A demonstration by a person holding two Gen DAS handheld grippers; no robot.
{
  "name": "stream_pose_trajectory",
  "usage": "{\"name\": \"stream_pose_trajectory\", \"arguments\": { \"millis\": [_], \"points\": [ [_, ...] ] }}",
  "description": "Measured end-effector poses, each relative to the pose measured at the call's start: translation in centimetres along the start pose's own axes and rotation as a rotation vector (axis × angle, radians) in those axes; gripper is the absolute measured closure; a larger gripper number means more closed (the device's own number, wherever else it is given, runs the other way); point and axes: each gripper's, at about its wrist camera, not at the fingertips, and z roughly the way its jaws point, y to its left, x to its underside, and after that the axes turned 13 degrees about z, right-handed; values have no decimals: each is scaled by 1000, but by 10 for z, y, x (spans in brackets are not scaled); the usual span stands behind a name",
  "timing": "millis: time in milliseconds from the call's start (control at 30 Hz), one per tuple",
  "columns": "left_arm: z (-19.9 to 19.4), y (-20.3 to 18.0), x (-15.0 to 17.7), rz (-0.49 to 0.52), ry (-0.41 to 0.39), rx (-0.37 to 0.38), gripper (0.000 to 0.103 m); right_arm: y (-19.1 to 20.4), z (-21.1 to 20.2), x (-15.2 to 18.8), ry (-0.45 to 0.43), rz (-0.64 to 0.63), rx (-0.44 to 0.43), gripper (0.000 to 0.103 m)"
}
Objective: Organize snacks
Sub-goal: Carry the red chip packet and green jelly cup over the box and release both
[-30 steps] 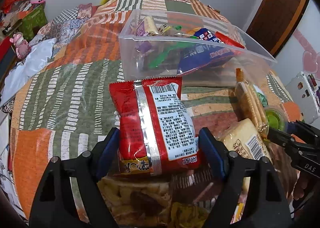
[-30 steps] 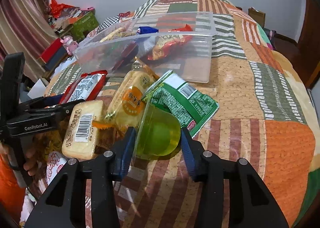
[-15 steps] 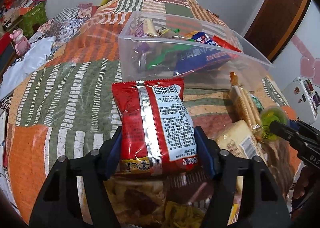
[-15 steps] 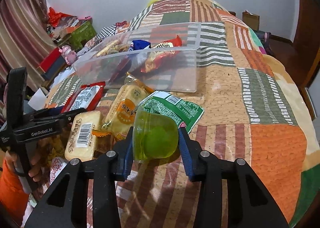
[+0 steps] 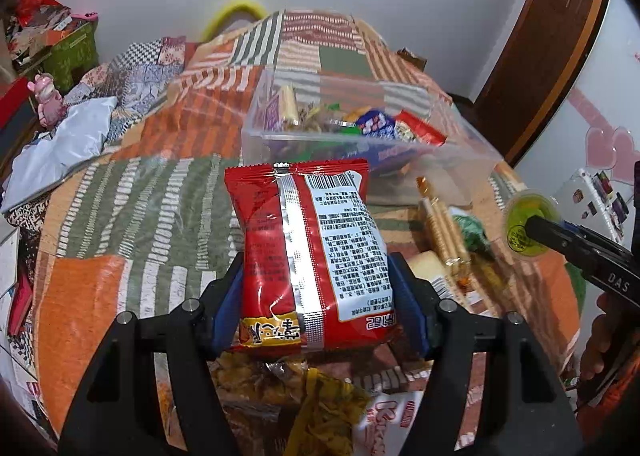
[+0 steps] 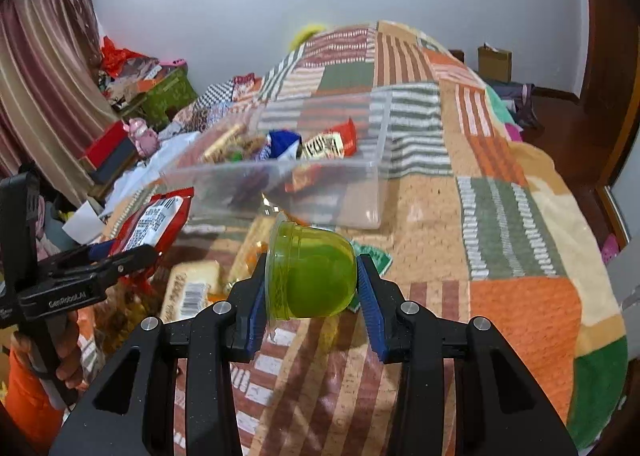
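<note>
Looking along the left gripper [image 5: 316, 304], a red snack packet [image 5: 308, 252] is gripped, short of the clear bin [image 5: 460, 159]. Through the right gripper [image 6: 312, 288], a green jelly cup [image 6: 312, 272] is clamped; both should be released above the bin.

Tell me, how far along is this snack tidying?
Partly done. Several packets already lie in the clear bin. In hand: the left hand-held gripper grips a red bag and the right one a green cup, both lifted but not yet in the bin. Left on the bed: crackers, a barcoded pack, a green packet.
</note>
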Motion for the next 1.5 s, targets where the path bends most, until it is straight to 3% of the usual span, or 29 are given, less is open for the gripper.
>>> {"name": "stream_pose_trajectory", "arguments": {
  "millis": [333,800,1033,1500],
  "points": [
    [-26,-13,-31,52,-96,3,36,12,-5,-25,-76,-18,-29,65],
    [-8,-30,-87,106,-163,10,36,21,8,-58,-129,-48,-36,65],
    [19,-38,-109,115,-146,41,36,20,30,-68,-111,-54,-26,65],
    [79,-29,-129,95,-66,23,36,10,76,-77,-25,-77,36,65]
  ]
}}
